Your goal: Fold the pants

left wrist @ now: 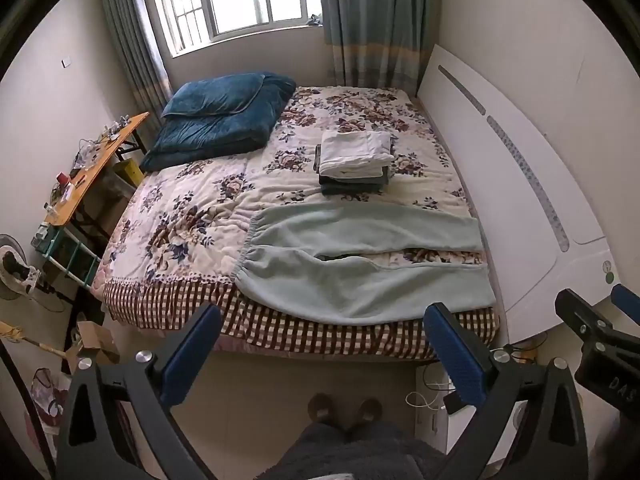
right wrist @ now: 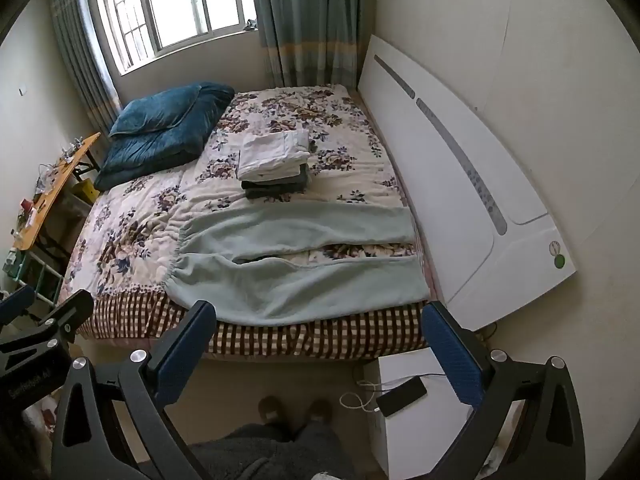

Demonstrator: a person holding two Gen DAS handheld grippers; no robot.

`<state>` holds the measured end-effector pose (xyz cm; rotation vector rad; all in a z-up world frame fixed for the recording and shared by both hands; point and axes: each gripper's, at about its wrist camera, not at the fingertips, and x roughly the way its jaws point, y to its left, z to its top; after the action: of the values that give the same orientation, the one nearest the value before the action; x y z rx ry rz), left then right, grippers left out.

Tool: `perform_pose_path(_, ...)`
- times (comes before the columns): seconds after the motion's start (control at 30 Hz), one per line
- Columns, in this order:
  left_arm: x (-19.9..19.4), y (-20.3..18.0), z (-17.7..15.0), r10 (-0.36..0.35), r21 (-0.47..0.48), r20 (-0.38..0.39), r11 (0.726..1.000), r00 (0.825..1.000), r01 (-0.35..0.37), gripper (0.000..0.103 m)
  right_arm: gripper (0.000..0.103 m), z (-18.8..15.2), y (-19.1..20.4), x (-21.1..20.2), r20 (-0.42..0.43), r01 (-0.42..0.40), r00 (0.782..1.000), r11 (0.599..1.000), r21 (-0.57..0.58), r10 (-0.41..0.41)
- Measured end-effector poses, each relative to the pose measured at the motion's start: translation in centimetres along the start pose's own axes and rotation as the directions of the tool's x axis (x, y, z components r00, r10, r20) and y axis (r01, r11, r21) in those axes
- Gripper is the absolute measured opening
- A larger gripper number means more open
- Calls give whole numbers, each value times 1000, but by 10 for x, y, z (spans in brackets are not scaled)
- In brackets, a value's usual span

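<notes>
Pale mint-green fleece pants (left wrist: 360, 264) lie flat on the near part of the floral bedspread (left wrist: 180, 216), elastic waistband to the left, legs reaching right and slightly apart. They also show in the right wrist view (right wrist: 296, 264). My left gripper (left wrist: 320, 332) is open and empty, held above the floor just short of the bed's near edge. My right gripper (right wrist: 316, 328) is open and empty, likewise in front of the bed edge. The right gripper also shows at the right edge of the left wrist view (left wrist: 600, 320).
A stack of folded clothes (left wrist: 354, 164) sits mid-bed behind the pants. A folded blue quilt (left wrist: 224, 120) lies at the far left. A white headboard (left wrist: 520, 184) runs along the right. A cluttered side table (left wrist: 92, 168) stands left. A white box with a phone (right wrist: 402, 396) is on the floor.
</notes>
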<state>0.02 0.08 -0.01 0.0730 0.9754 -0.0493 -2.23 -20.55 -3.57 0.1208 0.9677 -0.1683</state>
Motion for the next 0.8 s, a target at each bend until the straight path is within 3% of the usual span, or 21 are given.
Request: perform_pose_path(0.8,1,-6,19,8,12,24,1000,1000,-8,103,103,7,2,-2,4,0,1000,1000,-3,0)
